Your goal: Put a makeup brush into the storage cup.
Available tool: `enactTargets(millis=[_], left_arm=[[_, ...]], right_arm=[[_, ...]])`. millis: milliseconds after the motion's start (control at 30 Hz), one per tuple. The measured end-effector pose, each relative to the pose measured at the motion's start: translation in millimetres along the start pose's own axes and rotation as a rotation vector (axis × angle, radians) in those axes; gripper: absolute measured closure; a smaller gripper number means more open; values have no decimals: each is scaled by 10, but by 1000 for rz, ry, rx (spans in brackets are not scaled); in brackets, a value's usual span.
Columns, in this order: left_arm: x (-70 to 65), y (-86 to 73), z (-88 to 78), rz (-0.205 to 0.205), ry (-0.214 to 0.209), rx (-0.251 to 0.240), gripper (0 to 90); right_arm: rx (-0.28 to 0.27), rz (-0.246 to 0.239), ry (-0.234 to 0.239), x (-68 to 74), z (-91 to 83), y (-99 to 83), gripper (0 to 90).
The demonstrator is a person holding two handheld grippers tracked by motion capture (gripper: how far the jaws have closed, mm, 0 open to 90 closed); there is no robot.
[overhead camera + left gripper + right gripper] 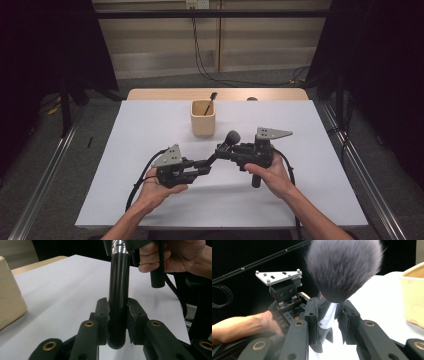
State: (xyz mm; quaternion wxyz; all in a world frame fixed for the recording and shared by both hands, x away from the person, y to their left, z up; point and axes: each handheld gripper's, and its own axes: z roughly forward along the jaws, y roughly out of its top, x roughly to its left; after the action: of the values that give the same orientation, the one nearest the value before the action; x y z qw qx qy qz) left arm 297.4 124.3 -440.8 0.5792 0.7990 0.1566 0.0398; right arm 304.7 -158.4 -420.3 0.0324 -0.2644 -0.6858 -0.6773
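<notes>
While both hands hover low over it, the white table [150, 200] takes up the middle of the high view, with a strip of bare wood along its far edge. Just above centre of that view stands a beige cup [203, 119], an open, squarish holder with a thin dark stick leaning out of its upper right corner; it also shows at the left edge of the left gripper view and at the right edge of the right gripper view.

Below the cup, slightly left of centre, the left gripper [202, 169] lies in the person's left hand [157, 192] and points toward the right of the frame. Right of centre, the right gripper [223, 148] sits in the right hand [272, 176] and points left.

Between them spans the makeup brush [226, 142], held off the table. In the left gripper view the jaws are clamped on the butt of its black handle [119, 302]. In the right gripper view the jaws are pressed narrowly on the silver ferrule [327, 315], just under the fluffy dark bristles [344, 267].
</notes>
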Motion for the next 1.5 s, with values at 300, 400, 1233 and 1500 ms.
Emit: enactTargets(millis=[300,400,1233,1500], left_arm=[[-13,2,-3,5,29,11,612],[-28,-1,-4,2,36,17,579],[-17,-27,-225,-122,135,-24,72],[-10,-6,-232,-139,130,-38,40]], right_arm=[[-15,-19,-21,-4,-48,26,715],[-15,-20,-24,-15,-78,39,715],[115,-73,-53,4,-189,97,716],[171,-100,-50,16,-202,178,717]])
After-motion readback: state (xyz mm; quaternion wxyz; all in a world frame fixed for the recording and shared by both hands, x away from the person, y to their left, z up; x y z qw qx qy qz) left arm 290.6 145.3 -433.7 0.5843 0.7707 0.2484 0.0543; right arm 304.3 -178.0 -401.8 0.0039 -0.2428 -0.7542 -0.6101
